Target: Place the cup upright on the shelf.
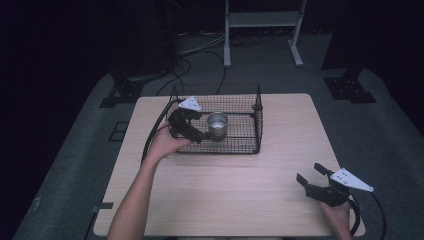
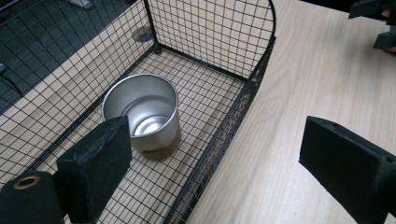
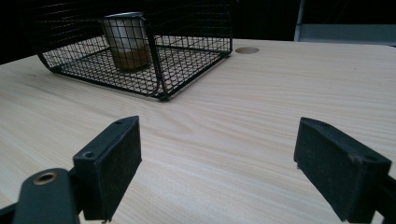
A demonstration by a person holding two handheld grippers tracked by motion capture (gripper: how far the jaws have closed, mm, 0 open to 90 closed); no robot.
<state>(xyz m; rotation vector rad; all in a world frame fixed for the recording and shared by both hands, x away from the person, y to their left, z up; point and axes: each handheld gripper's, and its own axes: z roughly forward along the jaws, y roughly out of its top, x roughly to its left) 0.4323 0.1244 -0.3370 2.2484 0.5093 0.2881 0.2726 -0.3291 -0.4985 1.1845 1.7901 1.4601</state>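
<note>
High view, cup: a metal cup [image 1: 217, 126] stands upright inside the black wire basket [image 1: 257, 120], on the basket's left half, at the far middle of the wooden tabletop [image 1: 230, 185].
High view, left tongs [image 1: 200, 131]: reach over the basket's left end, just beside the cup, held by the person's left hand [image 1: 165, 144].
High view, right tongs [image 1: 310, 177]: near the tabletop's right front corner, well apart from the basket.
Left gripper view, left tongs [image 2: 212, 158]: jaws spread wide, holding nothing; one jaw sits over the basket floor just before the cup [image 2: 142, 114], the other over bare tabletop outside the basket wall [image 2: 233, 116].
Right gripper view, right tongs [image 3: 217, 163]: jaws spread and empty above the tabletop; the basket [image 3: 159, 74] with the cup [image 3: 125, 39] lies farther off.
</note>
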